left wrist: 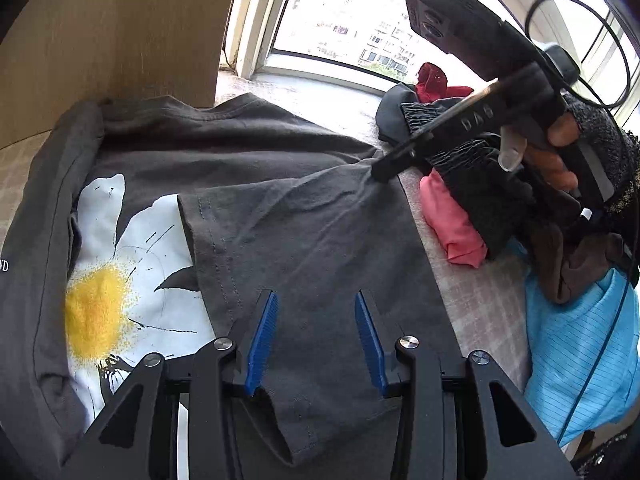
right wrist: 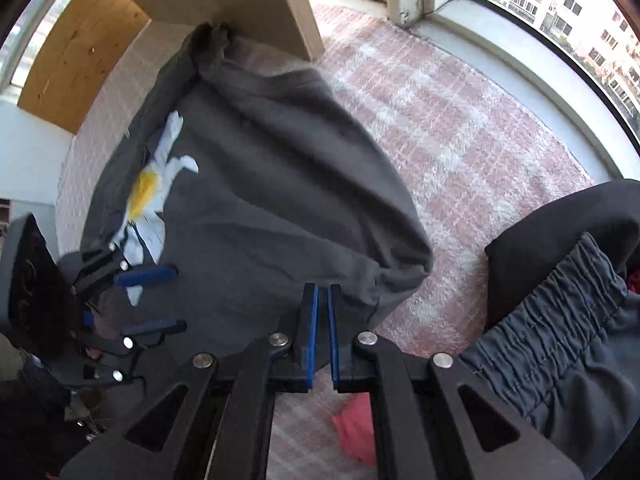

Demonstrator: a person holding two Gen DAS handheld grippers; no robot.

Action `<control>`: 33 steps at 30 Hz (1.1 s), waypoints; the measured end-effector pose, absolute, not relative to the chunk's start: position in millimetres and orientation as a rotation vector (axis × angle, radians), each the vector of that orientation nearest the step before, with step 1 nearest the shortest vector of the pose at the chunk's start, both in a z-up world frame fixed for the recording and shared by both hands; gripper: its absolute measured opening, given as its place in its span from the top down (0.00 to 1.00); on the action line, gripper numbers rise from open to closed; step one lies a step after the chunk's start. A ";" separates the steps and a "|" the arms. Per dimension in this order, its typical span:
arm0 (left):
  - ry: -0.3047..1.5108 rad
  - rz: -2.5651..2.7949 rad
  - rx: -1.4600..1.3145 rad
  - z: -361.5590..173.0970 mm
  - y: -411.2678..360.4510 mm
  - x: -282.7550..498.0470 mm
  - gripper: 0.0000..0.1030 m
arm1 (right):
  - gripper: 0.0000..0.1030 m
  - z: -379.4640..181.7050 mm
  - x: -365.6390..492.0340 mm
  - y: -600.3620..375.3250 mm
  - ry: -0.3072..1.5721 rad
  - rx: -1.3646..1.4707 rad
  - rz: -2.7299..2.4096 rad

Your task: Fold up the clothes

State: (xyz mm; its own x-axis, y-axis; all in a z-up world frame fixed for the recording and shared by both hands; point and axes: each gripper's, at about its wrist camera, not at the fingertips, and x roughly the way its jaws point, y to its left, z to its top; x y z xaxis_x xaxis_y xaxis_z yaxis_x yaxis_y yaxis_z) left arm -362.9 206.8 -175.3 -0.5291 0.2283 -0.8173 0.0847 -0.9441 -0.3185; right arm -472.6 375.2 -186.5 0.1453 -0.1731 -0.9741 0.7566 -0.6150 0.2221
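Observation:
A dark grey T-shirt (left wrist: 300, 220) with a white and yellow daisy print (left wrist: 120, 280) lies on the plaid mat. Its right side is folded over part of the print. My left gripper (left wrist: 316, 300) stands open just above that folded fabric, with nothing between its blue pads. In the left wrist view my right gripper (left wrist: 380, 170) pinches the shirt's edge, and the cloth is drawn taut towards it. In the right wrist view my right gripper (right wrist: 322, 292) is shut on a bunched edge of the T-shirt (right wrist: 260, 200). My left gripper (right wrist: 160, 300) is open at the far left.
A pile of clothes sits to the right: black elastic-waist shorts (right wrist: 560, 312), a coral garment (left wrist: 452, 220), a red one (left wrist: 434, 80) and a blue one (left wrist: 580, 340). A wooden panel (left wrist: 120, 40) stands behind the shirt. The window sill (right wrist: 520, 64) borders the mat (right wrist: 460, 140).

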 end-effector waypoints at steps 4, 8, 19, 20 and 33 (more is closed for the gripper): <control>-0.455 2.646 -1.516 -178.7 205.7 -358.3 0.63 | 1.00 -181.2 -478.5 385.6 0.621 1.642 -1.702; -0.445 2.662 -1.499 -170.4 207.9 -341.8 0.63 | 0.94 -161.3 -461.0 368.1 0.625 1.486 -1.716; -0.515 2.665 -1.489 -169.6 210.3 -330.6 0.62 | 0.93 -171.9 -518.7 332.2 0.446 1.412 -1.990; -0.528 2.668 -1.488 -169.4 209.2 -329.8 0.62 | 0.93 -167.9 -518.9 334.6 0.367 1.416 -1.963; -0.545 2.707 -1.419 -147.1 203.4 -311.5 0.62 | 0.92 -156.8 -459.0 280.0 0.446 1.202 -1.832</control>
